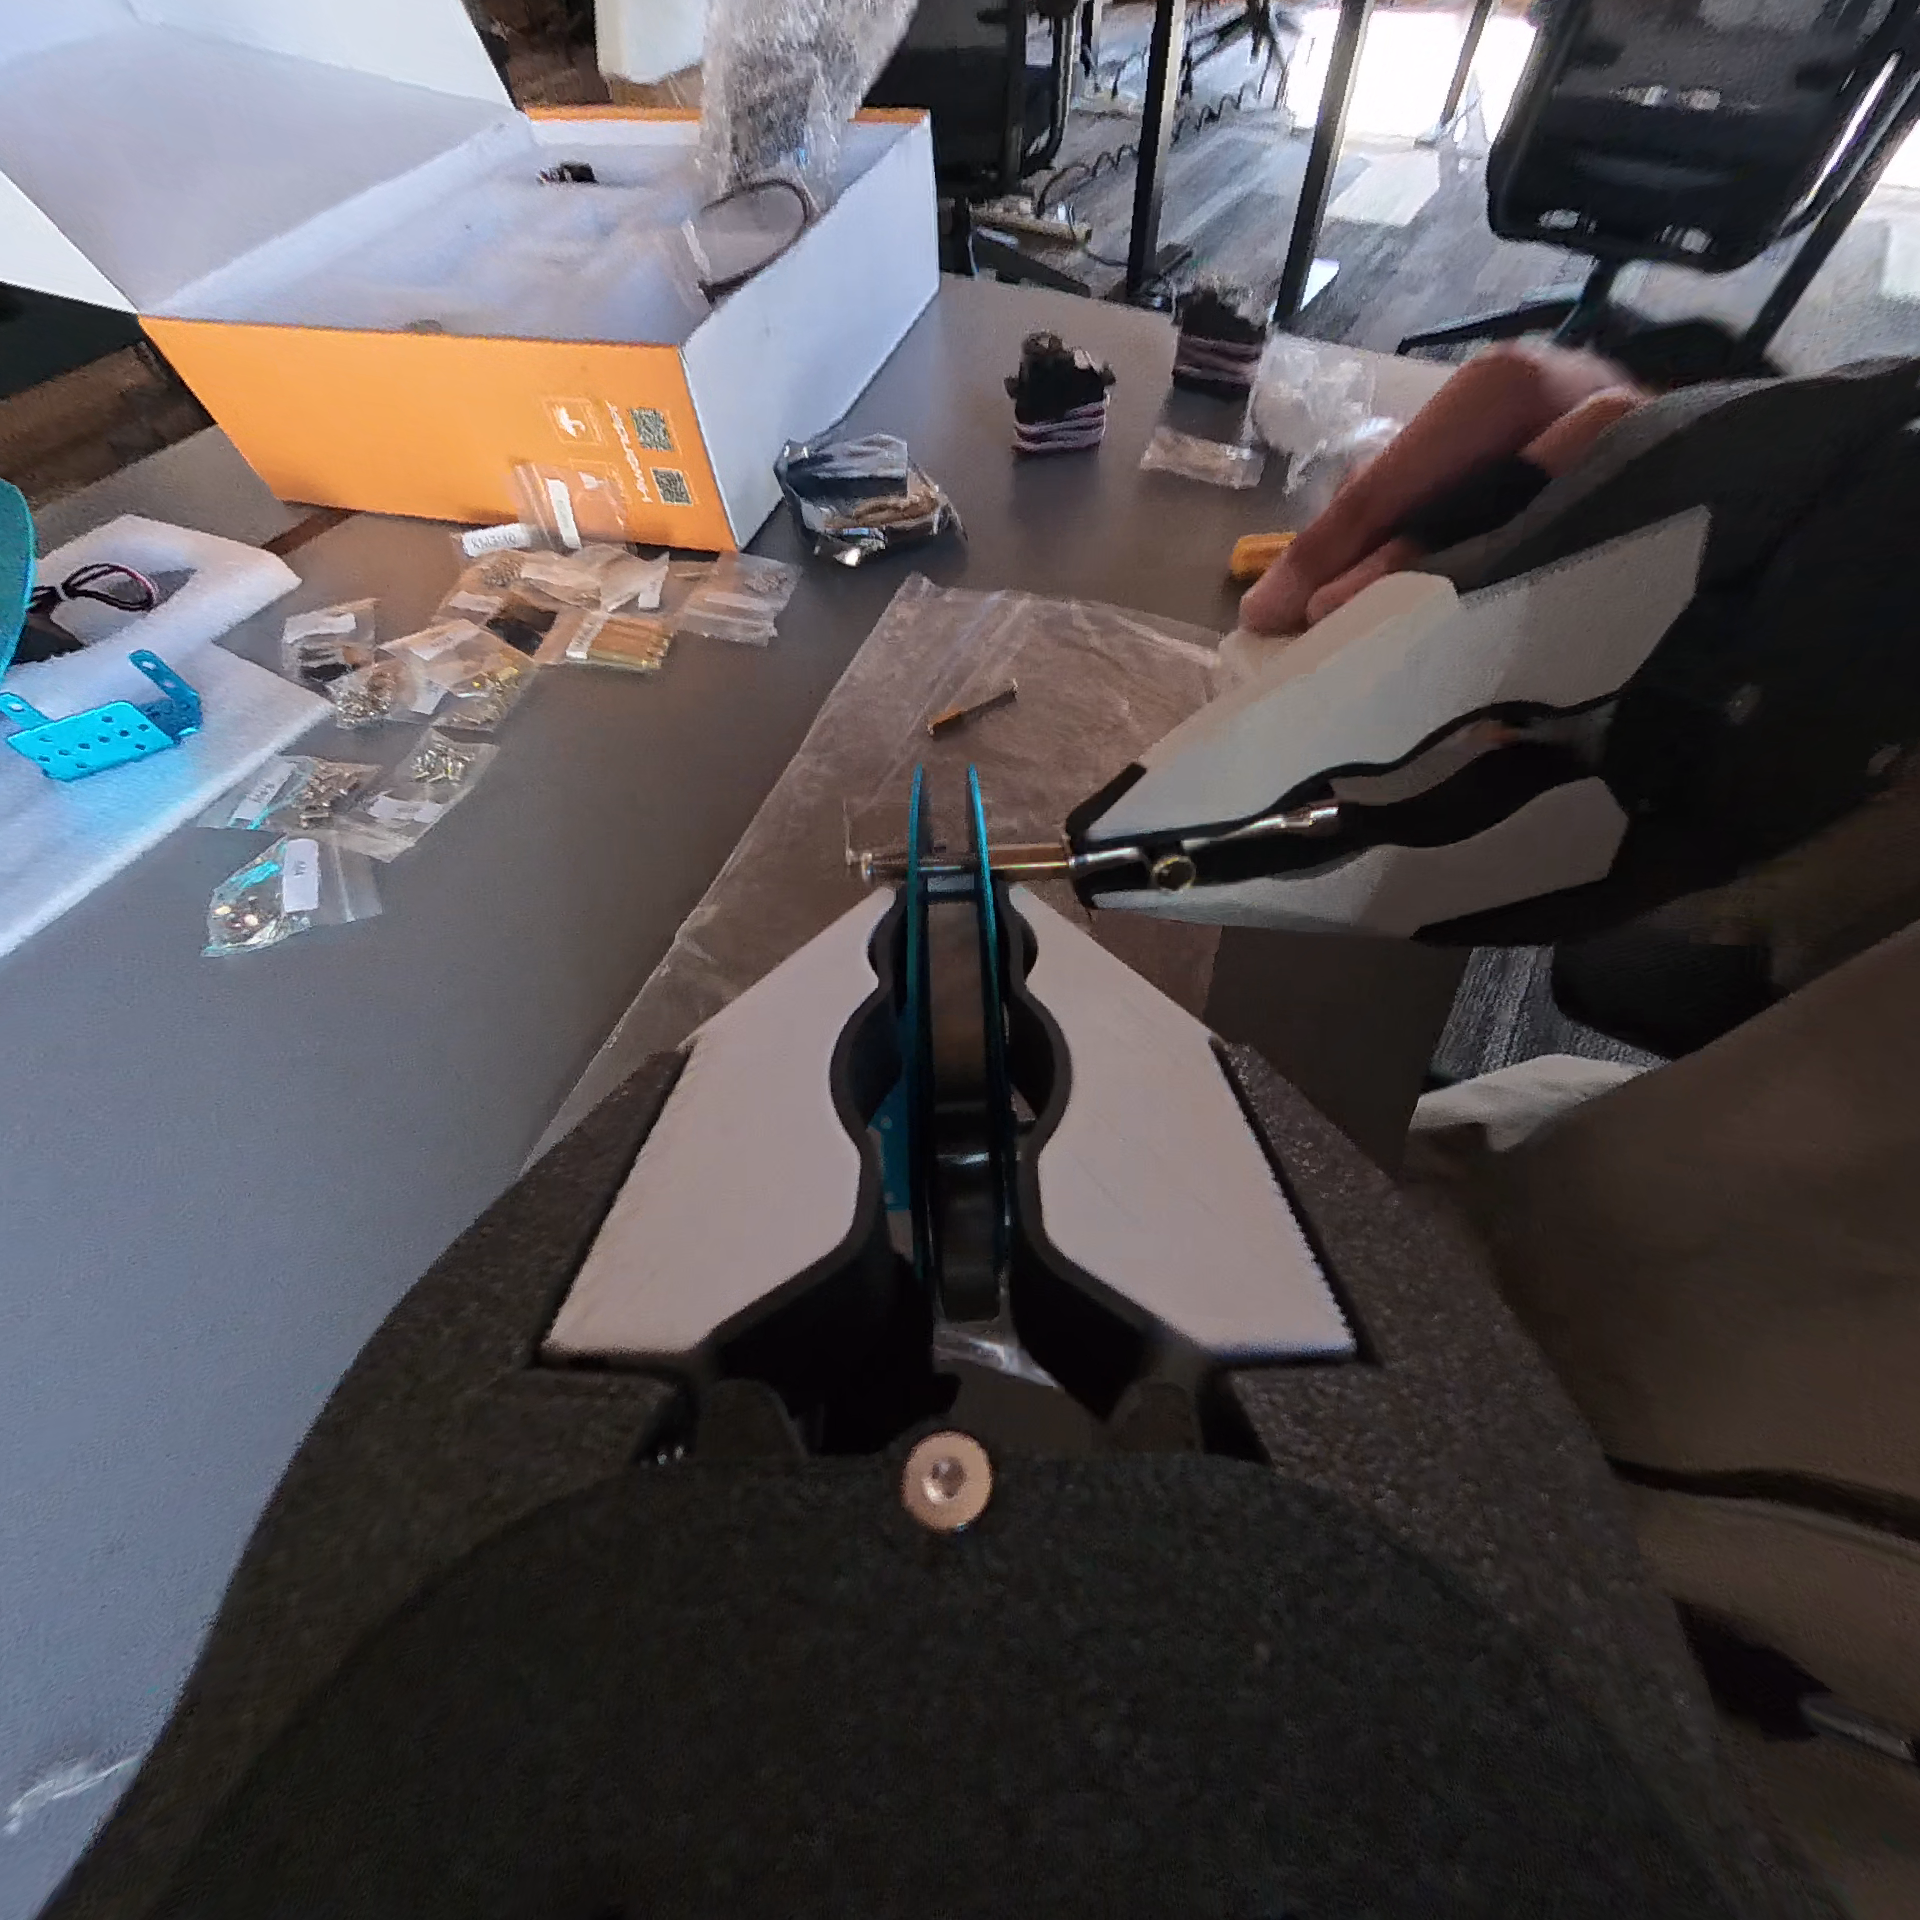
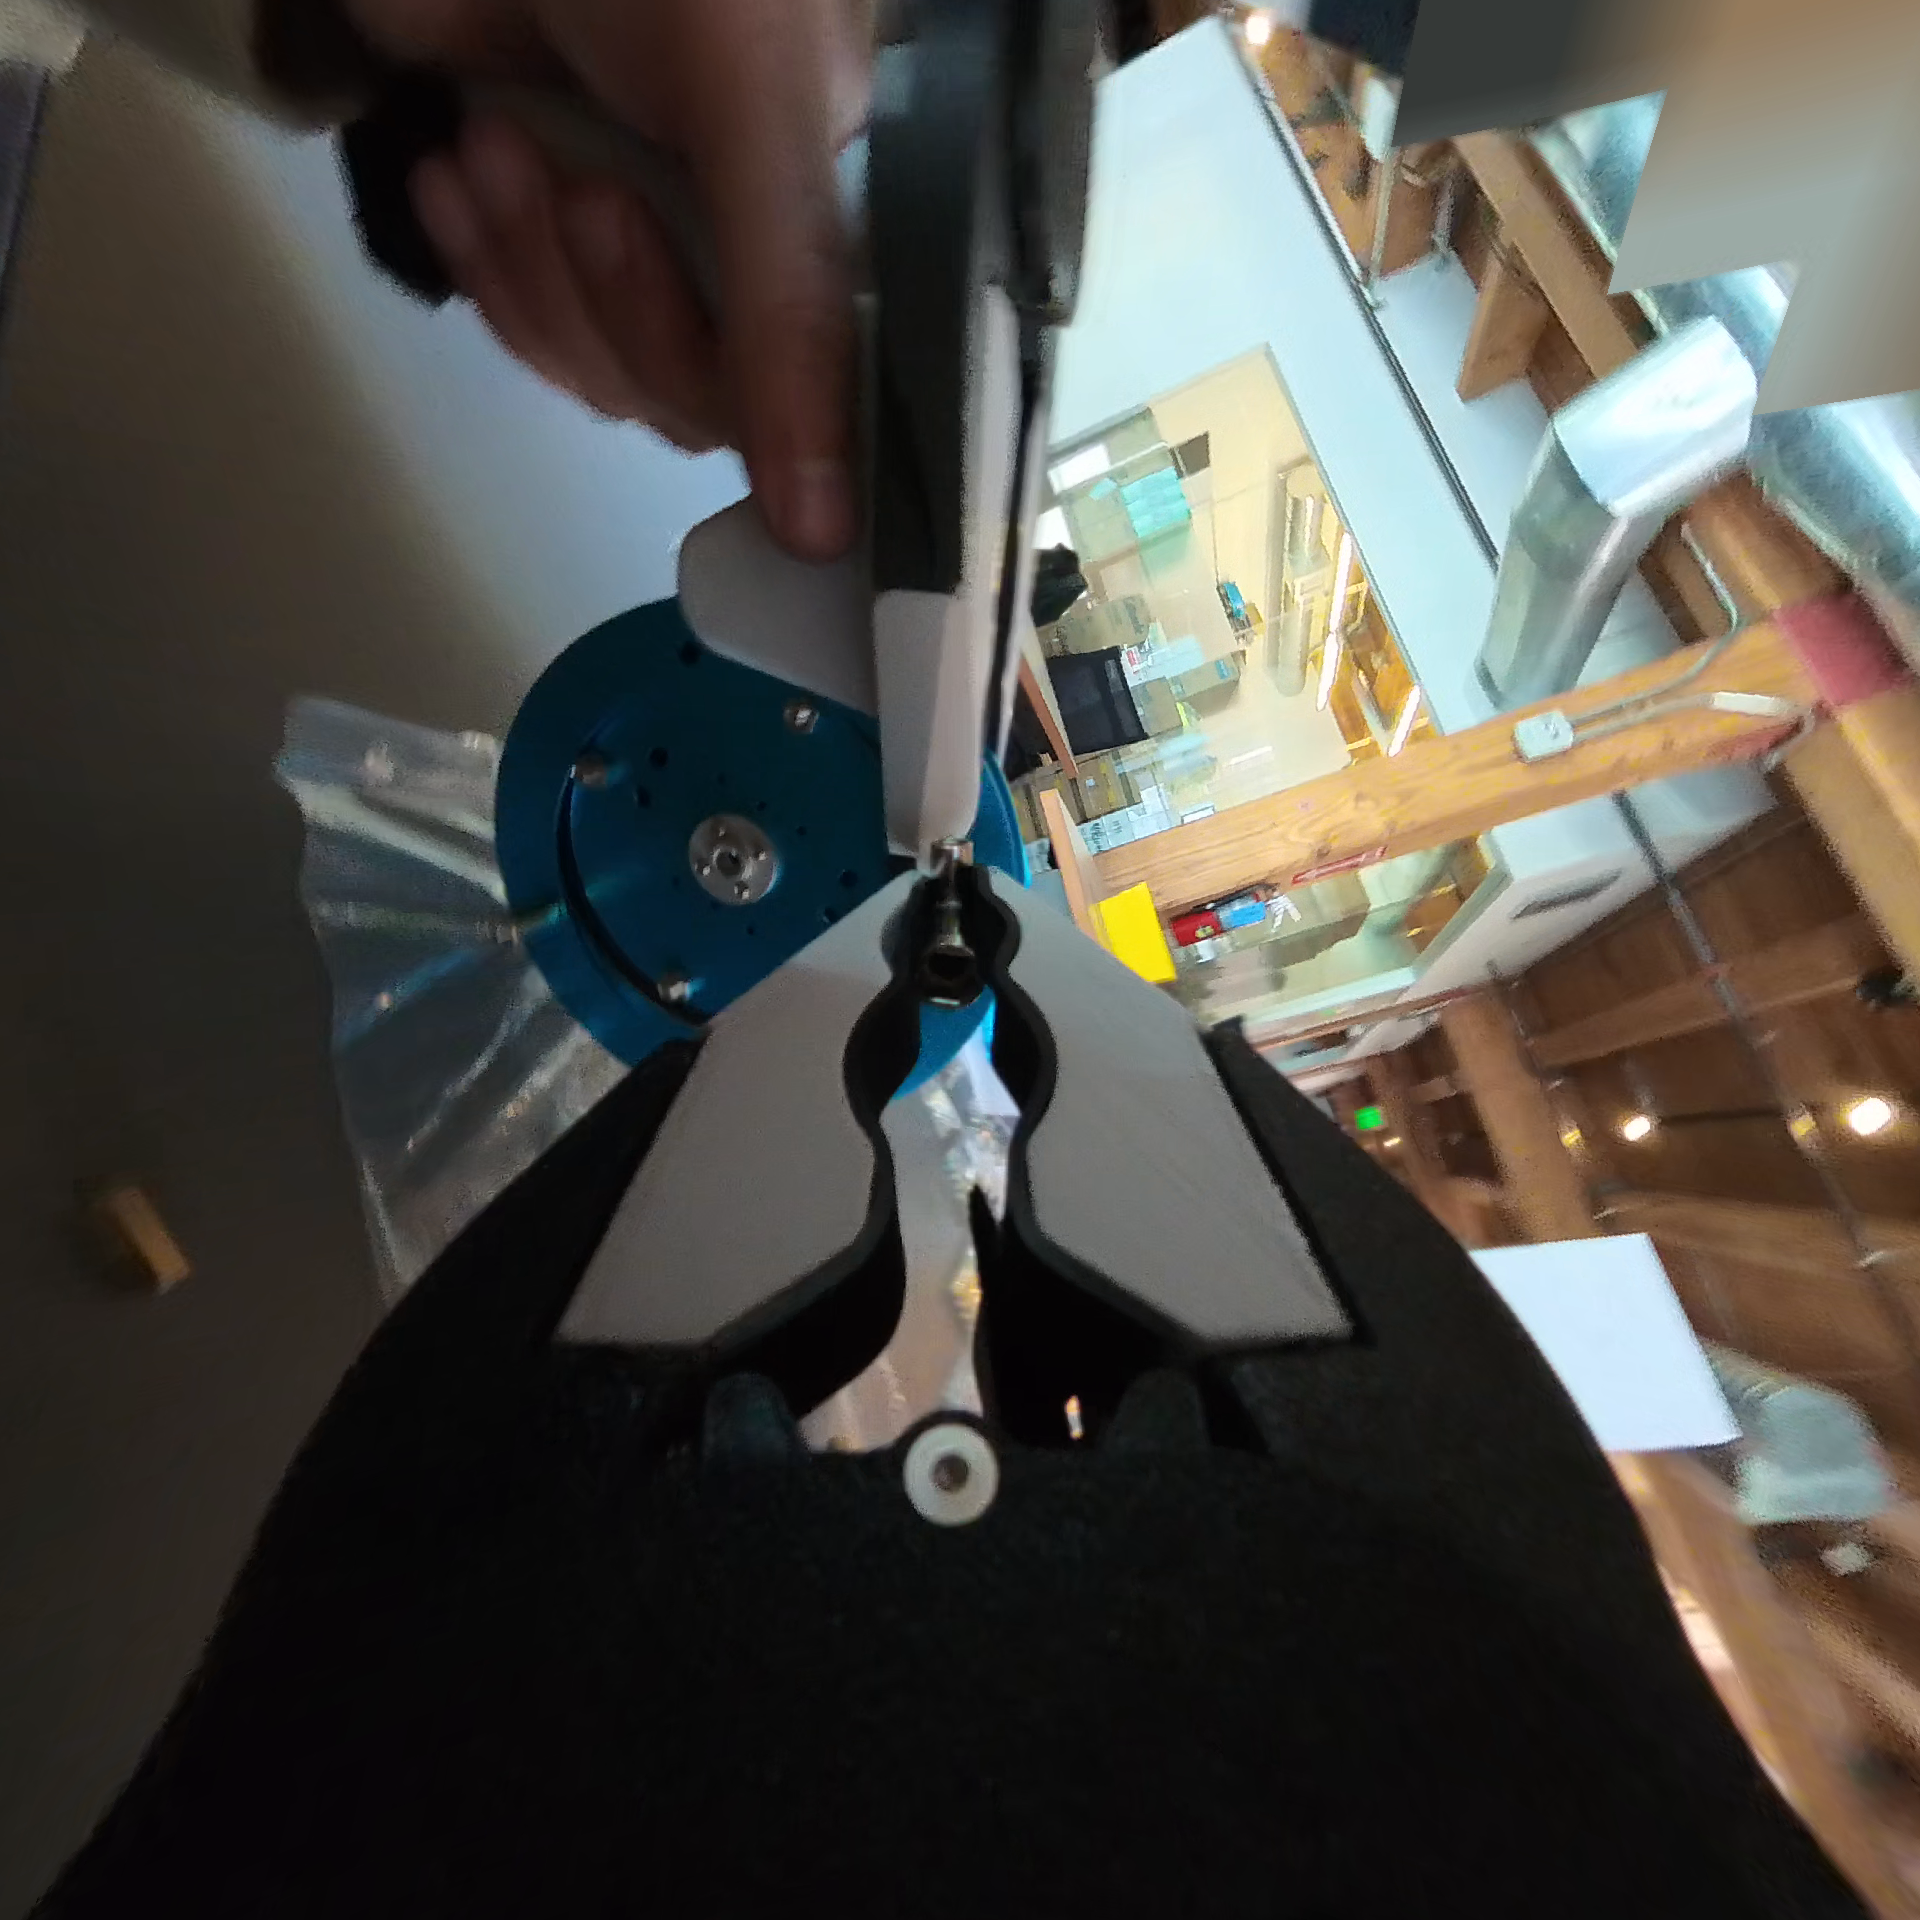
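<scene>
- Blue wheel assembly (image 1: 948, 997), two thin discs edge-on with a black part between, sits clamped between the fingers of the left gripper (image 1: 951, 914) at centre frame.
- Right gripper (image 1: 1081, 868) enters from the right edge, fingers closed on a small metal tool (image 1: 1195, 852); its tip meets a brass standoff (image 1: 1034, 860) on a screw through the discs.
- Right wrist view: same wheel assembly face-on, left of centre, silver hub in the middle.
- Clear plastic sheet (image 1: 997, 665) lies beneath on the grey table (image 1: 312, 1091).
- Left of frame: small bags of hardware (image 1: 436, 675).
- Upper left: orange and white box (image 1: 540, 343), open.
</scene>
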Demonstrator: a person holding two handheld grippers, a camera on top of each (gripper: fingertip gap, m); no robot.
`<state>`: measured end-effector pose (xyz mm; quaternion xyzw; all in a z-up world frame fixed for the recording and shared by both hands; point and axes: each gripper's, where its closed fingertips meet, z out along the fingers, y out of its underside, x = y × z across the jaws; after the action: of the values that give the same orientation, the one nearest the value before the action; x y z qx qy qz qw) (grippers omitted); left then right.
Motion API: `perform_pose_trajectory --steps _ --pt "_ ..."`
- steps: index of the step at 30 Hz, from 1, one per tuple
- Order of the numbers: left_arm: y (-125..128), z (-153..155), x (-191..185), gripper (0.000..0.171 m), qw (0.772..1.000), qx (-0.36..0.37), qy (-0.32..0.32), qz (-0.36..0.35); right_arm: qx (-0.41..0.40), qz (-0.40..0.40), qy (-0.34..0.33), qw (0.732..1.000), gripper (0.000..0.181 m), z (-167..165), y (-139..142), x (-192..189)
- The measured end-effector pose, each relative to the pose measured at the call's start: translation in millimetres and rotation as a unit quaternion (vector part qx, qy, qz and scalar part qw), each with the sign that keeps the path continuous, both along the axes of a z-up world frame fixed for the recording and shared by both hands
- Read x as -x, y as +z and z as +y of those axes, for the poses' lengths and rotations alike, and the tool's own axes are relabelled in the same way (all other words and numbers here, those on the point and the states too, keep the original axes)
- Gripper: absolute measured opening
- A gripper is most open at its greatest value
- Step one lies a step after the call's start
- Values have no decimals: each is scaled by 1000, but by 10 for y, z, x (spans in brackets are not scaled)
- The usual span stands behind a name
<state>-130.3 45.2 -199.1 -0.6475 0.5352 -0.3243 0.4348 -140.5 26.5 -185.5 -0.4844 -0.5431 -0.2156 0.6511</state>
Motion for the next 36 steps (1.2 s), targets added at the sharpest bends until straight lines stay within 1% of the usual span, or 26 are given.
perform_pose_trajectory --steps 2,4,7,9,11,13,15,18,19,20,23,24,26,27,28,29,30,31,34,35,36 --pt "60 7 -12 11 1000 6 6 -23 23 78 -1 997 6 10 70 -13" --pt "115 23 -20 11 999 -3 20 -43 30 129 -11 991 6 26 121 -28" --pt "207 30 -29 11 996 5 32 -83 35 210 -24 977 6 39 211 -43" --pt "297 27 -27 11 993 -1 41 -114 56 286 -17 956 6 37 300 -46" --pt "386 36 -18 12 989 -32 55 -131 79 352 -5 933 6 40 376 -50" --pt "464 42 -10 12 985 -66 66 -146 110 422 11 900 6 44 438 -54" --pt "527 38 -3 12 980 -89 71 -162 144 491 40 858 6 39 490 -56" --pt "581 48 16 12 974 -124 80 -174 192 567 77 797 6 48 533 -53" --pt "601 50 25 12 971 -134 83 -179 212 596 94 769 6 48 547 -46" --pt "628 45 33 12 968 -146 86 -187 234 629 115 733 6 45 565 -39" --pt "698 39 52 12 957 -182 96 -206 306 722 190 591 6 42 612 -34" --pt "703 48 53 12 954 -196 102 -203 317 738 200 560 6 48 614 -36" --pt "708 67 52 12 948 -223 113 -200 326 759 205 525 6 67 606 -46" --pt "715 69 52 12 946 -229 116 -199 336 770 216 498 6 70 607 -51" --pt "717 70 46 12 946 -228 119 -197 339 778 228 478 6 70 611 -56" --pt "715 63 34 12 948 -223 117 -195 332 779 235 478 6 64 613 -66" --pt "711 50 19 12 951 -215 111 -195 316 773 236 497 6 50 614 -77" --pt "699 45 10 12 953 -205 108 -194 297 762 225 529 5 40 611 -84" --pt "712 7 15 12 955 -190 100 -206 242 701 191 643 6 2 627 -72" --pt "744 -28 21 11 952 -196 95 -213 221 681 192 671 6 -27 649 -65" --pt "794 -78 28 11 947 -211 87 -227 201 668 204 687 6 -72 687 -57"
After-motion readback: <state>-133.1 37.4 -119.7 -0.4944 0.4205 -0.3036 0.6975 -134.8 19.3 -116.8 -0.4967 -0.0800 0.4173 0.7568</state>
